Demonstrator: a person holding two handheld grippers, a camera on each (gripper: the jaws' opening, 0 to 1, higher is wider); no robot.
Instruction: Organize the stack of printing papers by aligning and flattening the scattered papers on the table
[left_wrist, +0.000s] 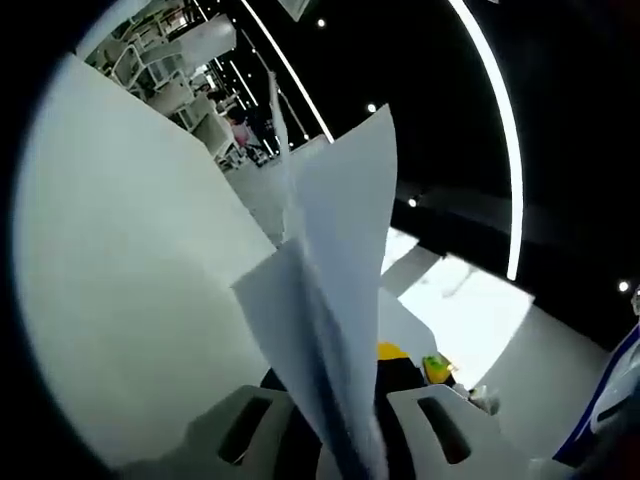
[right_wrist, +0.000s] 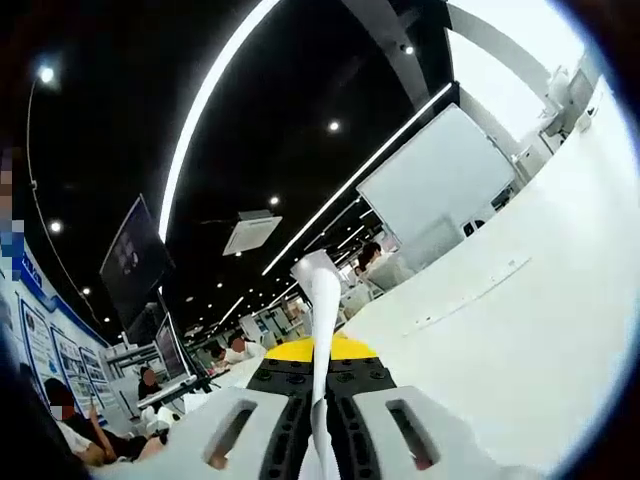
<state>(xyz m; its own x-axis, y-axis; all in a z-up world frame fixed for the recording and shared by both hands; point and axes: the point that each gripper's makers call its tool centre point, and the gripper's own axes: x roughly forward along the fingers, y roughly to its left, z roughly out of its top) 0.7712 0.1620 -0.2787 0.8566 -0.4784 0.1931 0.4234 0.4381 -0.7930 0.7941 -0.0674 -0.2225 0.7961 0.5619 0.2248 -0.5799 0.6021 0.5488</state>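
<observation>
L claw (left_wrist: 345, 440) clamped on a bunch of white papers (left_wrist: 335, 290), sheets fanning up and away from the jaws, edges uneven. R claw (right_wrist: 320, 425) clamped on the thin edge of papers (right_wrist: 322, 310) seen edge-on, rising straight btwn the jaws. White surface (right_wrist: 520, 330) sits to the right in right gripper view. Ceiling light strips (right_wrist: 215, 90) overhead.

Dark ceiling crossed by glaring light strips (right_wrist: 215, 85) — white surfaces blown out, fisheye bending edges, near paper (left_wrist: 335, 330) blurred.
</observation>
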